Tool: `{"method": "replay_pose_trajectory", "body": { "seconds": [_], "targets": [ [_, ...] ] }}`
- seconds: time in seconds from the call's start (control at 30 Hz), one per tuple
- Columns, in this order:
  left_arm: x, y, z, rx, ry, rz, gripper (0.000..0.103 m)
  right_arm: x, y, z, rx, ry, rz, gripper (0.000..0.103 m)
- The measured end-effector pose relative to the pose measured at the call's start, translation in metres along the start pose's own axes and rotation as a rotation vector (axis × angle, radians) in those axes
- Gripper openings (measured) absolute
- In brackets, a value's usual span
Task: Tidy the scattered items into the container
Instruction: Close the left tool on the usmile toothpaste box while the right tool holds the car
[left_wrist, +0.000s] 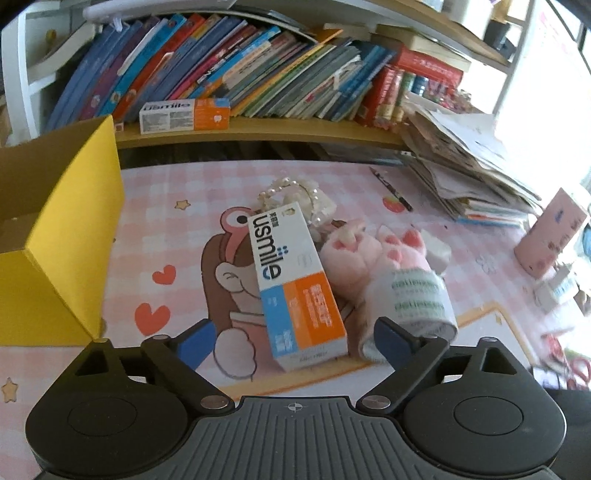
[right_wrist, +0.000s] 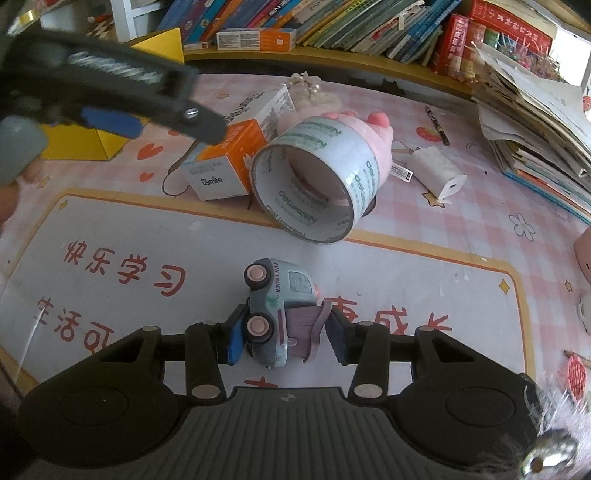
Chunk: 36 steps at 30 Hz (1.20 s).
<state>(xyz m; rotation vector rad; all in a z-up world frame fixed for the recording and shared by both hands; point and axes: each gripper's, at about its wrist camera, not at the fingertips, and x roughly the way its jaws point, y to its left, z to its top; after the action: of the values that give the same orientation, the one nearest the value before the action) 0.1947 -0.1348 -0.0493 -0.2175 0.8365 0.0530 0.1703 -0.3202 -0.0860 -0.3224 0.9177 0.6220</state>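
Note:
My left gripper (left_wrist: 295, 343) hangs open just above the mat, its blue pads either side of the near end of a white, blue and orange usmile box (left_wrist: 299, 284). Right of the box lies a roll of clear tape (left_wrist: 413, 310) against a pink plush paw (left_wrist: 369, 254), with a pearl hairpiece (left_wrist: 295, 195) behind. The yellow cardboard container (left_wrist: 55, 221) stands open at the left. My right gripper (right_wrist: 286, 338) is shut on a small pale-blue toy truck (right_wrist: 277, 295), which is tipped on its side. The left gripper (right_wrist: 162, 125) shows at upper left in the right wrist view.
A white power bank (right_wrist: 439, 177) and a pen (right_wrist: 436, 125) lie right of the tape roll (right_wrist: 317, 181). A sloping stack of papers and books (right_wrist: 535, 110) fills the right side. A pink cup (left_wrist: 550, 236) stands at far right. A bookshelf (left_wrist: 258, 129) runs along the back.

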Motion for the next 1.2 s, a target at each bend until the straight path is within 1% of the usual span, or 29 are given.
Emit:
{"method": "replay_pose_trajectory", "body": {
  "seconds": [0.1,0.27,0.37,0.43,0.53,0.6,0.73,0.77,0.97,1.2],
  "targets": [
    [0.013,-0.001,0.005,-0.024,0.015,0.005,0.089,0.001,-0.002,0.001,-0.005,-0.001,0.007,0.043],
    [0.036,-0.002,0.012,-0.067,0.056,0.003,0.088,0.002,-0.004,0.001,-0.006,0.001,0.021,0.043],
    [0.048,-0.003,0.015,-0.075,0.07,0.008,0.088,0.003,-0.005,0.001,-0.005,0.004,0.027,0.043],
    [0.054,-0.003,0.017,-0.072,0.078,0.02,0.082,0.004,-0.005,0.002,-0.007,0.005,0.029,0.043],
    [0.063,-0.005,0.018,-0.066,0.095,0.04,0.078,0.004,-0.005,0.002,-0.01,0.005,0.03,0.043],
    [0.067,-0.006,0.017,-0.061,0.109,0.047,0.073,0.005,-0.004,0.002,-0.011,0.006,0.029,0.043],
    [0.068,-0.008,0.014,-0.047,0.12,0.031,0.063,0.005,-0.005,0.002,-0.012,0.007,0.028,0.043],
    [0.067,-0.008,0.013,-0.042,0.119,0.027,0.057,0.005,-0.005,0.002,-0.013,0.008,0.028,0.043],
    [0.058,-0.007,0.006,0.002,0.117,0.059,0.055,0.004,-0.003,0.002,-0.009,0.011,0.023,0.042],
    [0.024,0.004,0.0,0.036,0.072,0.044,0.052,0.001,-0.002,0.001,0.002,0.004,0.013,0.042]
  ]
}}
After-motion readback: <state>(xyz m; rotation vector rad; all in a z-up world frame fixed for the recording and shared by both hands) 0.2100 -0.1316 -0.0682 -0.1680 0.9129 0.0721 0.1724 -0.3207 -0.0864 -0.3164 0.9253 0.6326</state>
